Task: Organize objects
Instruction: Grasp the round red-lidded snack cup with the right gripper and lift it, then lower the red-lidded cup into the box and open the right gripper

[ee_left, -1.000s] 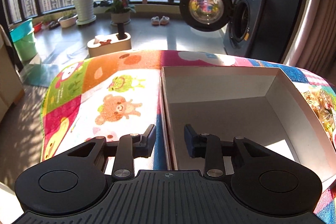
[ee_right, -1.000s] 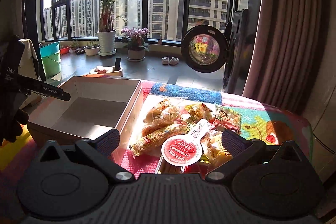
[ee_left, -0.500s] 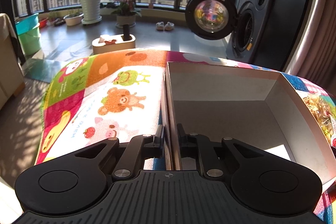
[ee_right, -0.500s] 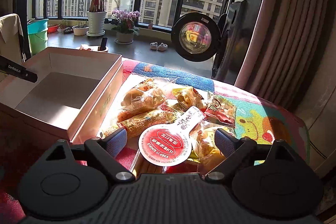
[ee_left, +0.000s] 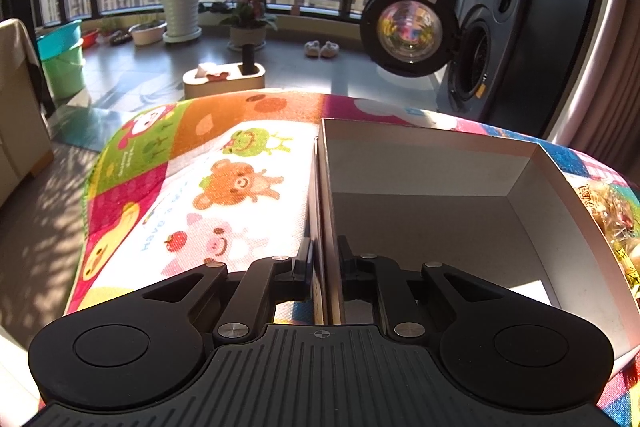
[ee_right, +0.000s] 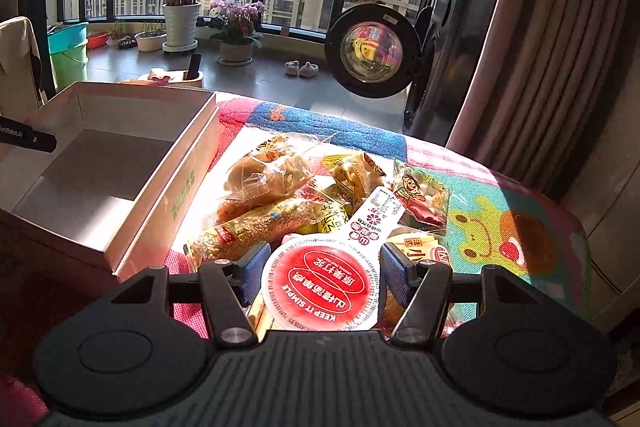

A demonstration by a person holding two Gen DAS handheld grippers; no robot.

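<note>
An empty white cardboard box lies on a colourful cartoon cloth. My left gripper is shut on the box's left wall, one finger outside and one inside. The box also shows in the right wrist view, with a left finger at its far side. Right of the box lies a pile of wrapped snacks. On its near side sits a round cup with a red lid. My right gripper straddles that cup; its jaws are closing and the blue pads stand at the lid's edges.
A long yellow grain bar, a clear bag of pastries and a cartoon packet crowd the cup. Beyond the table are a washing machine with its door open, potted plants and a curtain at the right.
The left jaws have closed onto the box's left wall. The right gripper has come down over the red-lidded cup and its jaws have narrowed around it.
</note>
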